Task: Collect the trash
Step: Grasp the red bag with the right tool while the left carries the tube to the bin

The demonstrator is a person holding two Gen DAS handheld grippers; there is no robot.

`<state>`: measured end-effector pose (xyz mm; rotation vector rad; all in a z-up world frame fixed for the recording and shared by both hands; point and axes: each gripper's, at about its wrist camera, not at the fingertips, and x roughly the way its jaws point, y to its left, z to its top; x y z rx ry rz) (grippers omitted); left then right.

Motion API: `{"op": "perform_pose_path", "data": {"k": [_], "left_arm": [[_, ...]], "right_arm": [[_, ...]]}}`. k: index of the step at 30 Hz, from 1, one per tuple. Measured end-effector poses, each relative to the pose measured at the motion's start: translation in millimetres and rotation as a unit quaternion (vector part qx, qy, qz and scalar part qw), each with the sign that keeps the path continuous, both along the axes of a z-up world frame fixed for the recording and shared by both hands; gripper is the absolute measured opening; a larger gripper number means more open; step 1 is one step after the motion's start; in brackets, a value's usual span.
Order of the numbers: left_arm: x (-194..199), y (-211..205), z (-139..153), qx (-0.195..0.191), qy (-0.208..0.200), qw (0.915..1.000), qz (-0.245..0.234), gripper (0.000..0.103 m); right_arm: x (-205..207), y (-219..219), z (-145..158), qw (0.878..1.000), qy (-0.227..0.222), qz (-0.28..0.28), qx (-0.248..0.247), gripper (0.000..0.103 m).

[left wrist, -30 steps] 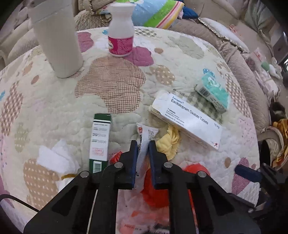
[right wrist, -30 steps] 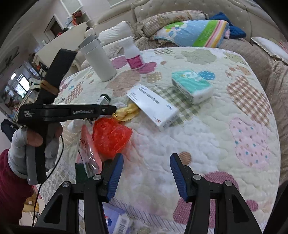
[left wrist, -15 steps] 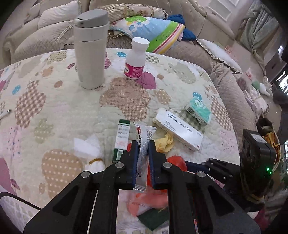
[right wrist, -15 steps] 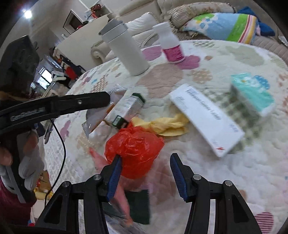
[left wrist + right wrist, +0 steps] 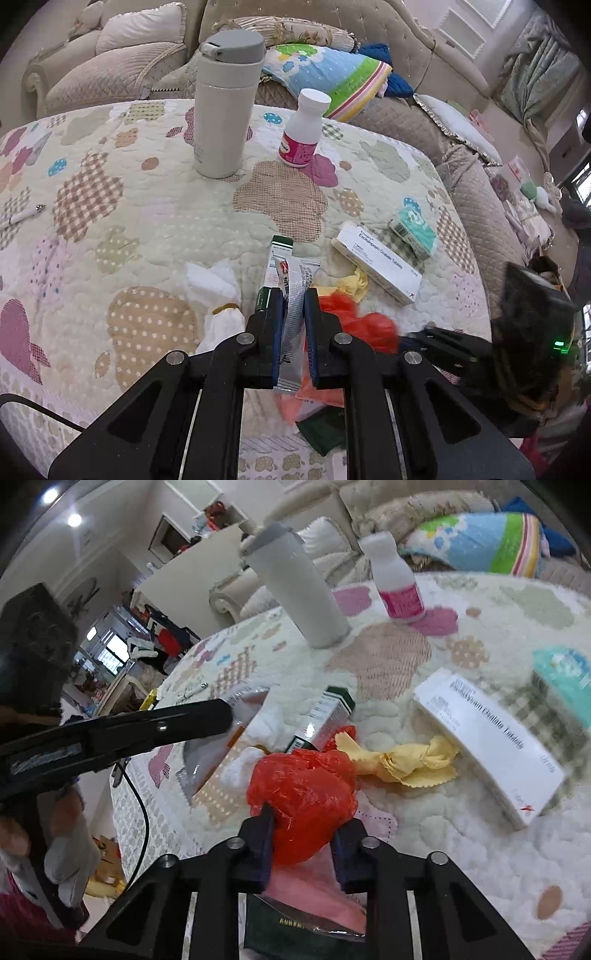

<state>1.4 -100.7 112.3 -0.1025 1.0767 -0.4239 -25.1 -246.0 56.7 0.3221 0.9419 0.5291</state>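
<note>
My left gripper is shut on a silver sachet wrapper and holds it above the quilted table. The wrapper also shows in the right wrist view, hanging from the left gripper's tip. My right gripper has closed around a crumpled red plastic bag; the jaws press its sides. The red bag lies just right of my left gripper. A yellow rag, a white tissue wad and a green-and-white box lie close by.
A white tumbler, a pink-labelled bottle, a white tablet box and a teal tissue pack stand on the quilt. A pink packet and a dark green pad lie under my right gripper. Sofas surround the table.
My left gripper has lifted and drawn back with the wrapper. My right gripper moved forward over the red bag and closed its jaws on it.
</note>
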Motion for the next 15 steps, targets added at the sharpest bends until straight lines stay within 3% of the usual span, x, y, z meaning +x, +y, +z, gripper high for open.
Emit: {"op": "perform_pose_path", "data": {"k": [7,15], "left_arm": [[-16.2,-15.9,21.1,-0.023,-0.020,0.9994,-0.017,0.009],[-44.8,-66.0,34.3,-0.033,-0.036,0.9969,-0.062,0.009]], "right_arm": [[-39.4,-38.1,53.2,0.998,-0.061,-0.028,0.016,0.021],[-81.8,-80.7,64.8,0.993,-0.079,-0.083,-0.028,0.021]]}}
